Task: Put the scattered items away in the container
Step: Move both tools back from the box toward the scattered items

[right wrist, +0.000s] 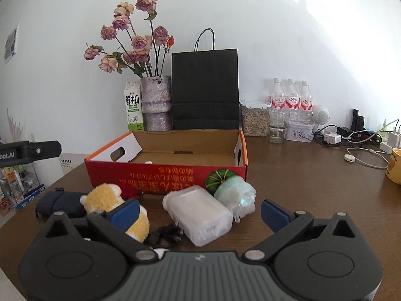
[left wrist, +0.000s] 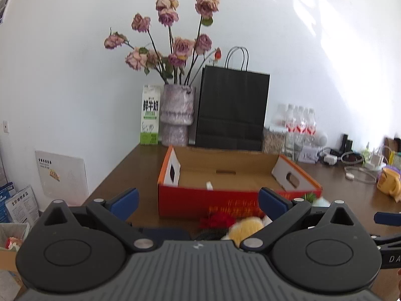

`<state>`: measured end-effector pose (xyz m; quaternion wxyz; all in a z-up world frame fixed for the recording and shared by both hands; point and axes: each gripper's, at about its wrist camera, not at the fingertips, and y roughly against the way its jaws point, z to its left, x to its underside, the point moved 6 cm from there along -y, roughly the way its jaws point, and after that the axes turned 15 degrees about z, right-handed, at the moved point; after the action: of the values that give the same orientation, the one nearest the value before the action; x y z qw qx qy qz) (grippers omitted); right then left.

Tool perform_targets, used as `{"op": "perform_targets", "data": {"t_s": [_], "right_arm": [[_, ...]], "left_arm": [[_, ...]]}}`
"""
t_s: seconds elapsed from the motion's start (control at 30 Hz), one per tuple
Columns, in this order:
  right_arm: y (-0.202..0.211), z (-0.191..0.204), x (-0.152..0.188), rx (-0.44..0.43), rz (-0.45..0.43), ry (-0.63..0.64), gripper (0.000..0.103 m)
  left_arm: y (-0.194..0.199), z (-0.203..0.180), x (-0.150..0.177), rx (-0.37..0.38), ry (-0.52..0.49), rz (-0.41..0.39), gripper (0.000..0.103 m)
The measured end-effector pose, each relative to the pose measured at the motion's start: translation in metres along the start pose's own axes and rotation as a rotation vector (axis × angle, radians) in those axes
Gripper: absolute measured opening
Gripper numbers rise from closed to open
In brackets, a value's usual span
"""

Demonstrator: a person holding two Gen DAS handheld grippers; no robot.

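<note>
An open red cardboard box (right wrist: 165, 175) with a brown inside stands on the brown table; it also shows in the left wrist view (left wrist: 208, 200). In front of it lie a yellow plush toy (right wrist: 112, 200), a clear plastic case (right wrist: 200, 215), a pale green wrapped bundle (right wrist: 238, 193), a dark blue pouch (right wrist: 57, 203), a black cable (right wrist: 165, 234) and a red item (right wrist: 129, 190). My right gripper (right wrist: 200, 212) is open just above the plastic case. My left gripper (left wrist: 199, 202) is open above the plush toy (left wrist: 246, 228) and the red item (left wrist: 216, 219).
Behind the box stand a milk carton (right wrist: 132, 107), a vase of dried roses (right wrist: 155, 102), a black paper bag (right wrist: 204, 90), water bottles (right wrist: 290, 97), a seed jar (right wrist: 254, 120) and a glass (right wrist: 277, 125). Chargers and cables (right wrist: 361, 138) and a yellow mug (right wrist: 394, 165) sit at right.
</note>
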<state>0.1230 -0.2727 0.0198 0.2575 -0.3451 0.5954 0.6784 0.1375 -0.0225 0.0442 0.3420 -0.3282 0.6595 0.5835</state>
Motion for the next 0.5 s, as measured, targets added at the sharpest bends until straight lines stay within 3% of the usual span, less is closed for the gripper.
{"op": "perform_targets", "data": {"t_s": [0.23, 0.5], "right_arm": [[0.006, -0.004, 0.044, 0.031, 0.083, 0.018, 0.103], [-0.006, -0.006, 0.073, 0.028, 0.176, 0.003, 0.103]], "left_arm": [[-0.001, 0.001, 0.048, -0.005, -0.044, 0.112, 0.103], [-0.002, -0.009, 0.087, 0.054, -0.102, 0.205, 0.103]]}}
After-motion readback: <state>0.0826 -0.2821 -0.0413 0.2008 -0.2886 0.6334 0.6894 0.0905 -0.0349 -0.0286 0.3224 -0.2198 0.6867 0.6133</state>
